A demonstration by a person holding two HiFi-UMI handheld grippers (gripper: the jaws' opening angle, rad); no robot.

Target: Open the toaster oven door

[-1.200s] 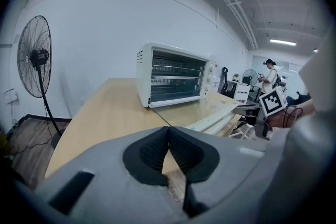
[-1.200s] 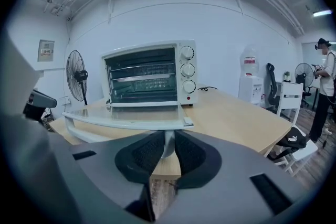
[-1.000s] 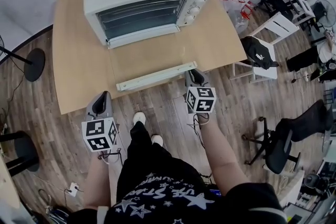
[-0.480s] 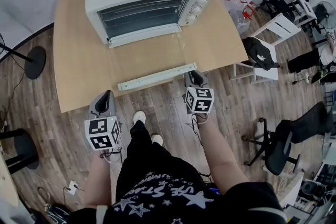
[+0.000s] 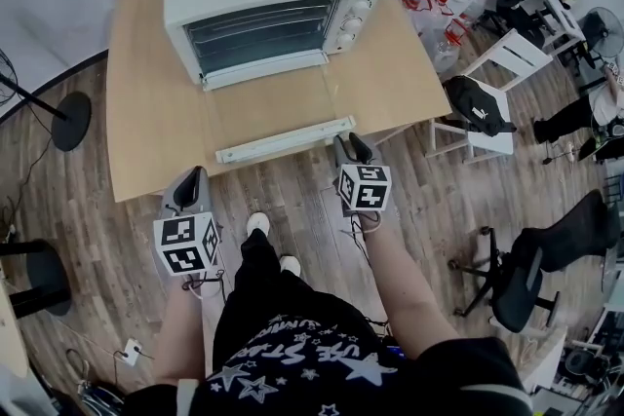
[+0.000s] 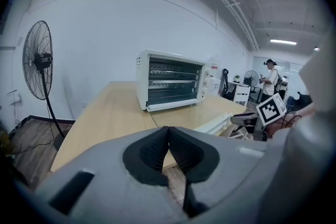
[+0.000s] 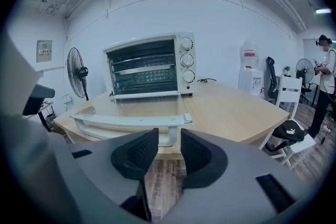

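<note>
The white toaster oven [image 5: 263, 0] stands at the far side of the light wooden table [image 5: 146, 132], its control knobs on its right. Its glass door [image 5: 268, 107] is swung fully down and lies flat over the tabletop. The door's long white bar handle [image 5: 285, 139] runs along the table's near edge.

My right gripper [image 5: 349, 147] sits at the right end of that handle, just off the table's edge, pointing toward the oven. In the right gripper view its jaws are opening. The dark ribbed pads [image 7: 137, 150] stand apart with a clear gap, and nothing is pressed between them. The handle [image 7: 126, 121] crosses just ahead of the tips, and its right support post shows through the gap, clear of both pads. Beyond it the oven [image 7: 149, 65] shows its wire racks through the open front.

My left gripper [image 5: 195, 175] hangs over the wood-plank floor [image 5: 302, 200] near the table's front edge, well left of the handle and touching nothing. In the left gripper view its jaws are clenched together at the tips, empty, and aimed at the oven [image 6: 173, 86] across the table.
</note>
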